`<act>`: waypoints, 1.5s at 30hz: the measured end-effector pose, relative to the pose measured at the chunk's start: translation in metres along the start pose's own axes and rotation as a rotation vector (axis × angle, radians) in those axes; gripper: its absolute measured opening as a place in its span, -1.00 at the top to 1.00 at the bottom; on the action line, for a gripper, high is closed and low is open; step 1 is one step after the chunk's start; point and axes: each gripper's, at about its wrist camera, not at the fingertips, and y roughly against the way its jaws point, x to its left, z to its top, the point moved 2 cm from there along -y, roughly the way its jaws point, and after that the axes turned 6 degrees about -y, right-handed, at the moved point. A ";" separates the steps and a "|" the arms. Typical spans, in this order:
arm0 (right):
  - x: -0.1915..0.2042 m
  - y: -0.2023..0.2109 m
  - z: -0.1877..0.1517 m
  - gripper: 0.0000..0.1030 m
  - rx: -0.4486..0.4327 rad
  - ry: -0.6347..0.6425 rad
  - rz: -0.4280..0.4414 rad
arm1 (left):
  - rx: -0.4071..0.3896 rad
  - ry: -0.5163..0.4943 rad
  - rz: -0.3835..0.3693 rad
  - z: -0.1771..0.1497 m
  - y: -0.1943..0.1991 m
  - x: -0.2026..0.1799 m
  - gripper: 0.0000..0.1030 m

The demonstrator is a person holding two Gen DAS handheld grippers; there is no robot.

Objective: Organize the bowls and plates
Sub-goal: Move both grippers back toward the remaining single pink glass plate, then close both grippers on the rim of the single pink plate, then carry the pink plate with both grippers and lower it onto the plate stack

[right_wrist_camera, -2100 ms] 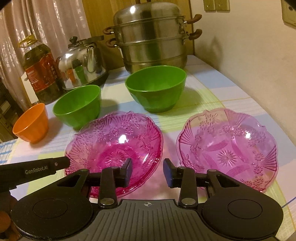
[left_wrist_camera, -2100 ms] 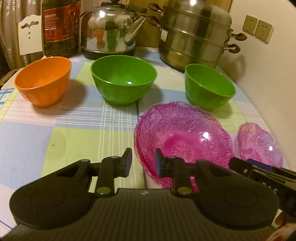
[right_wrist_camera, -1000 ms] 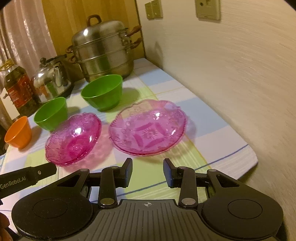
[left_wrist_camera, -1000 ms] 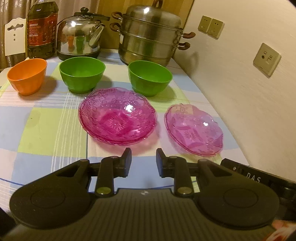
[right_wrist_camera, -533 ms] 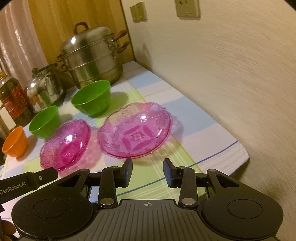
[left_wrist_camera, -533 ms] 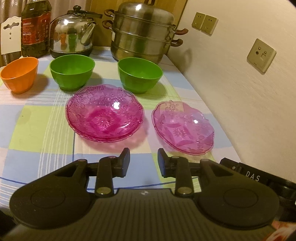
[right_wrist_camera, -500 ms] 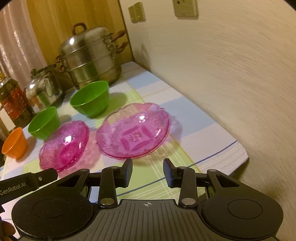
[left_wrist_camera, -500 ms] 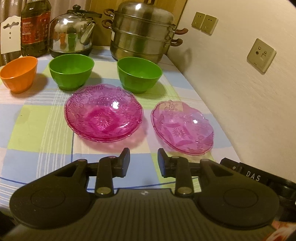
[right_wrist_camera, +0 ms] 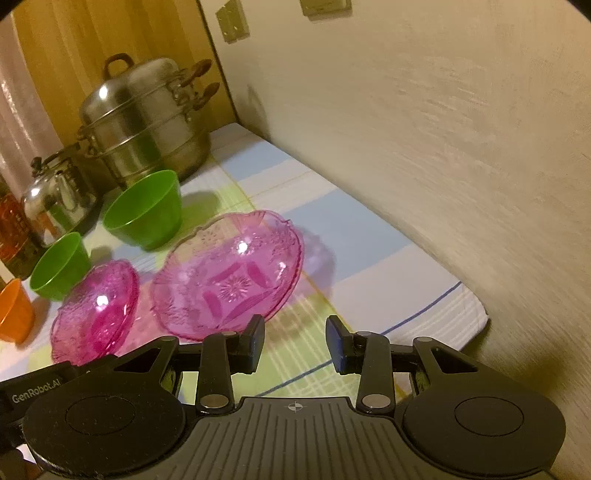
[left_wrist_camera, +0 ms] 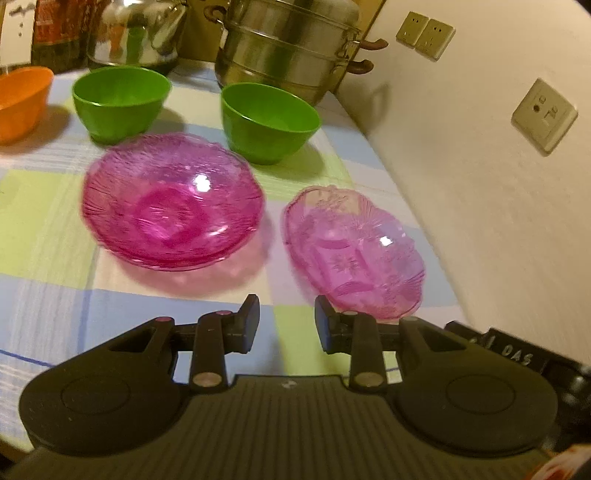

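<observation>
Both views shifted | pale pink plate seemingly touching left jaws | both open

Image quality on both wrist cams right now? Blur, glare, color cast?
Left wrist: warm yellow cast, motion blur softening the darker pink dish, glare spots on both pink dishes. Right wrist: wall streaked with blur, fisheye bending the table edge, highlight on the paler pink dish.

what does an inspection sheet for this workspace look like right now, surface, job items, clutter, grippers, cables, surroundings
surface: checked tablecloth, flat.
job's things: deep pink dish beside paler pink dish, apart; two green bowls and orange bowl behind, all upright.
clutter: steamer pot, kettle, oil bottle at the back.
grippers: left gripper and right gripper open, holding nothing.
cables: nothing seen.
surroundings: wall with sockets on the right.
</observation>
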 end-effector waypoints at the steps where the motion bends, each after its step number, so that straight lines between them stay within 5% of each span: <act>1: -0.002 -0.003 0.002 0.28 0.002 -0.003 0.000 | -0.004 0.000 -0.003 0.001 -0.003 -0.002 0.44; 17: -0.013 -0.059 0.024 0.28 0.035 -0.072 0.026 | 0.007 0.024 0.032 0.014 -0.062 -0.009 0.46; 36: -0.005 -0.090 0.026 0.29 0.077 -0.059 0.034 | 0.018 0.007 0.033 0.013 -0.081 -0.009 0.63; 45: -0.001 -0.092 0.024 0.74 0.079 -0.035 0.030 | 0.029 -0.008 0.022 0.016 -0.082 -0.010 0.72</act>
